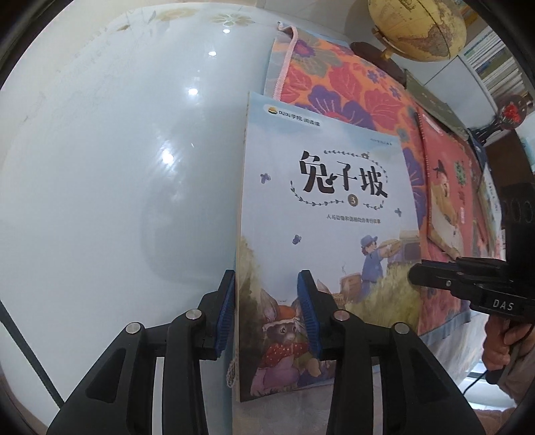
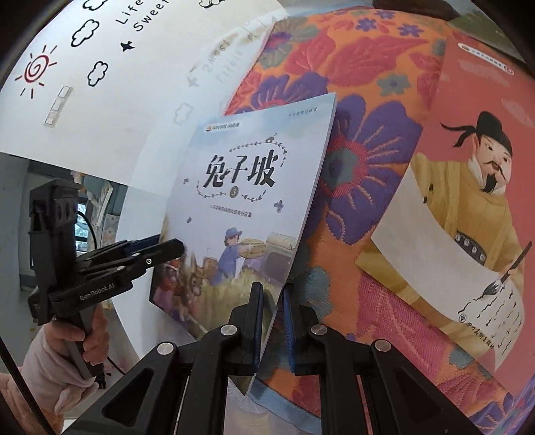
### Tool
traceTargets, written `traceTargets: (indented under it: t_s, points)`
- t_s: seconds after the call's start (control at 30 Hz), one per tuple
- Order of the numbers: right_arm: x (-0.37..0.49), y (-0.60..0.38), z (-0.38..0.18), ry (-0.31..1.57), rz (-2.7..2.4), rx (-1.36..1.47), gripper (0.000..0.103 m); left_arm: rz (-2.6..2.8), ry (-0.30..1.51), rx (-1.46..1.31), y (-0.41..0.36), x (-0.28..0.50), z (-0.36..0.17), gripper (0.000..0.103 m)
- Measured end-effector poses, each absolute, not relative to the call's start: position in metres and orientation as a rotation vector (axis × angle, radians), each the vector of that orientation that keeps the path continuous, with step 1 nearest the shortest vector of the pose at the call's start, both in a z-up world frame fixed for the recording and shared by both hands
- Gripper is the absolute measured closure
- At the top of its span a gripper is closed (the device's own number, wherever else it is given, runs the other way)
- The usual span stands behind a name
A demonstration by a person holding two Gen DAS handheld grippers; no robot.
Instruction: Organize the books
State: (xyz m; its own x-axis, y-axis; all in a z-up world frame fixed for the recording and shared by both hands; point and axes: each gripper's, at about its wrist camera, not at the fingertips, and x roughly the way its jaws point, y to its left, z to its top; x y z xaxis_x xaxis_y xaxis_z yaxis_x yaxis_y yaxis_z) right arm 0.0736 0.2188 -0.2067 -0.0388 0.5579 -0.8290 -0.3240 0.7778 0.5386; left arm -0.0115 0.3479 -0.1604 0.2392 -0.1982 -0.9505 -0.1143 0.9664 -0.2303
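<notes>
Gripping the pale blue book [image 2: 240,200] by its lower right edge, the right gripper [image 2: 271,321] has its blue pads pinched on the thin cover. The left gripper [image 1: 267,314] straddles the book's spine edge – one blue pad outside the spine, the other over the cover art – yet the jaws stand loose, with a gap showing, so nothing is pressed. Landmark for all else is the flowered cloth [image 1: 337,83]: the blue book sits at its left border, partly over the glossy white table [image 1: 117,167], its right side lifted off the cloth. A pink book [image 2: 474,207] with a bearded scholar lies flat on the cloth's right part. Beyond the cloth's far end stands a globe [image 1: 418,26].
</notes>
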Motion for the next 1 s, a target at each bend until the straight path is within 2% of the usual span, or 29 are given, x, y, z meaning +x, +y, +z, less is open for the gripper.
traceTargets:
  t_s: [0.13,0.23,0.43,0.5,0.53,0.63,0.77,0.83,1.0]
  points:
    - [0.075,0.219,-0.208,1.447,0.715,0.203,0.091,-0.03,1.357,-0.247,0.345,-0.01,-0.159,0.067]
    - [0.074,0.217,-0.205,1.45,0.699,0.176,0.091,0.058,1.391,-0.209,0.348,-0.008,-0.155,0.063]
    - [0.07,0.191,-0.176,1.392,0.679,0.195,0.09,0.075,1.331,-0.245,0.351,-0.002,-0.124,0.061]
    - [0.072,0.171,-0.169,1.368,0.638,0.219,0.086,0.056,1.314,-0.248,0.342,0.007,-0.117,0.059]
    - [0.073,0.158,-0.166,1.358,0.609,0.231,0.08,0.039,1.311,-0.243,0.333,0.014,-0.115,0.057]
    - [0.077,0.117,-0.163,1.327,0.499,0.27,0.05,-0.009,1.321,-0.223,0.302,0.032,-0.117,0.052]
    - [0.08,0.057,-0.165,1.328,0.388,0.387,0.049,-0.115,1.338,-0.182,0.243,0.056,-0.123,0.051]
    - [0.08,0.036,-0.166,1.318,0.355,0.42,0.049,-0.164,1.345,-0.134,0.21,0.068,-0.125,0.045]
    - [0.08,-0.007,-0.168,1.31,0.3,0.46,0.049,-0.219,1.351,-0.077,0.159,0.086,-0.131,0.04]
